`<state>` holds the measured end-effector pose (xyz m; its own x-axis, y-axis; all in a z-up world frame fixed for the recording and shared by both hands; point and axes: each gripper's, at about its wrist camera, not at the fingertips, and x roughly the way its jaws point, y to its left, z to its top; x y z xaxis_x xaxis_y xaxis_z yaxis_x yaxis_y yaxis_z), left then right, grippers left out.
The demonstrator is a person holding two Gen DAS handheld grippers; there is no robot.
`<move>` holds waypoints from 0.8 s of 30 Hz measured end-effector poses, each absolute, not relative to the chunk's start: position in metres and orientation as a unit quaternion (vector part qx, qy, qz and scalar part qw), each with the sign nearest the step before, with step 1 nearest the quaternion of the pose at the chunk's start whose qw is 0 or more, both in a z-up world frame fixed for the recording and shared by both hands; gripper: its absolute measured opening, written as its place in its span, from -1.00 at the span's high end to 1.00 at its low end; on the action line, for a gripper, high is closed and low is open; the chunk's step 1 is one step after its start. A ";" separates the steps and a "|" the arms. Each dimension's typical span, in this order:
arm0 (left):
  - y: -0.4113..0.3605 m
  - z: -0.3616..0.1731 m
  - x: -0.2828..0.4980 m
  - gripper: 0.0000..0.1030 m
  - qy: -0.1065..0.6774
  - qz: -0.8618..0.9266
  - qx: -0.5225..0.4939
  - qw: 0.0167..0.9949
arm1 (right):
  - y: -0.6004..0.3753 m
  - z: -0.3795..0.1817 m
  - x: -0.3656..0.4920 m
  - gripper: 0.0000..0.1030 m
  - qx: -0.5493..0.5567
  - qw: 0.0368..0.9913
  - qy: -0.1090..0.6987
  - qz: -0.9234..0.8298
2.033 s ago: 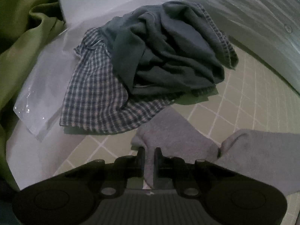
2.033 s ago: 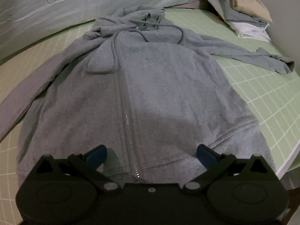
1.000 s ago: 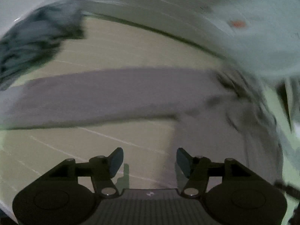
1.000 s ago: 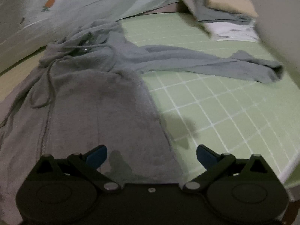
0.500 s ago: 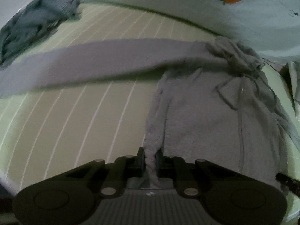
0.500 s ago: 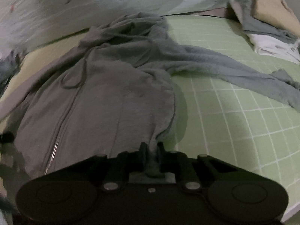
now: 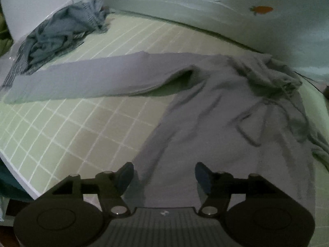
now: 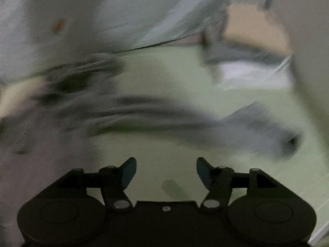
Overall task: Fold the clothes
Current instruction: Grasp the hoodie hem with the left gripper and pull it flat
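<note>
Left wrist view: left claw point(image 7: 163, 175), jaws just opened and empty, is hovering over the grey zip-up fleece hoodie point(image 7: 236, 127) near the green gridded mat's point(image 7: 82, 127) front edge; right claw point(image 8: 166, 173), likewise just opened, is holding nothing.

A light green gridded mat point(image 7: 86, 127) covers the bed. A grey zip hoodie point(image 7: 236, 127) lies spread on it, one sleeve point(image 7: 88, 80) stretched sideways. A crumpled heap of dark clothes point(image 7: 59, 35) sits at the far corner (a folded stack point(image 8: 250, 61) shows only blurred).
</note>
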<state>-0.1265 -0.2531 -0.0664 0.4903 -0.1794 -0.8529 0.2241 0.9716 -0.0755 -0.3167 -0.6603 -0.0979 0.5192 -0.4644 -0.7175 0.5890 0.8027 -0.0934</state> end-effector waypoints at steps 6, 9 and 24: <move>-0.278 -0.063 -0.137 -0.32 0.497 -0.121 0.037 0.858 | -0.743 -0.104 -0.322 -0.28 -0.002 0.835 0.399 -0.379; -0.288 -0.067 -0.138 -0.32 0.508 -0.119 0.040 0.852 | -0.768 -0.110 -0.317 -0.27 0.012 0.838 0.417 -0.352; -0.323 -0.072 -0.133 -0.32 0.529 -0.127 0.035 0.838 | -0.840 -0.091 -0.445 0.74 0.164 0.751 0.305 -0.561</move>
